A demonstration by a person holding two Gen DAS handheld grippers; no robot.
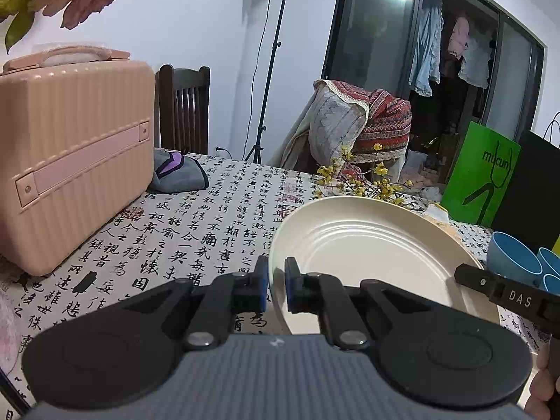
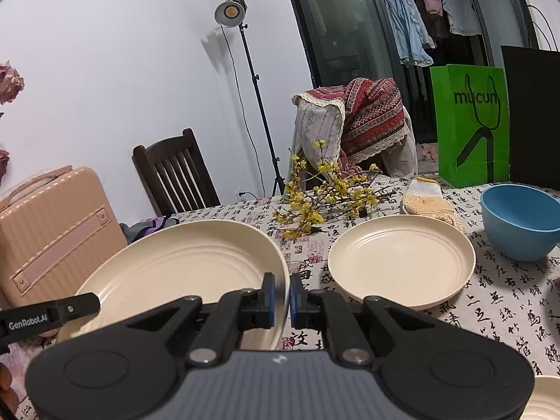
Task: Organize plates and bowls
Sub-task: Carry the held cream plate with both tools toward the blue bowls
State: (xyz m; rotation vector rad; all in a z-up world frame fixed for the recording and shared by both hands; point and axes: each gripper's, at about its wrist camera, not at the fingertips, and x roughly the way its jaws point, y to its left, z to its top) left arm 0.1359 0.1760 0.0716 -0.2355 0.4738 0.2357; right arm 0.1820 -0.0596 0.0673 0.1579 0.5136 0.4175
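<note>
A large cream plate point(image 1: 367, 252) point(image 2: 182, 266) is held between both grippers. My left gripper point(image 1: 276, 274) is shut on its left rim, and my right gripper point(image 2: 281, 295) is shut on its right rim. The right gripper's finger point(image 1: 507, 294) shows on the plate's far side in the left wrist view, and the left gripper's finger point(image 2: 52, 315) shows in the right wrist view. A second cream plate point(image 2: 402, 262) lies flat on the tablecloth to the right. A blue bowl point(image 2: 518, 220) stands beyond it, and blue bowls point(image 1: 511, 255) crowd the right edge. Another cream rim point(image 2: 546, 399) peeks in at bottom right.
A pink suitcase point(image 1: 70, 161) stands on the table at left, with a grey cloth point(image 1: 178, 171) behind it. Yellow flower branches point(image 2: 325, 192), a knitted cloth point(image 2: 427, 199), a green bag point(image 2: 469, 126) and a black bag point(image 2: 532, 115) line the back. Chairs stand behind the table.
</note>
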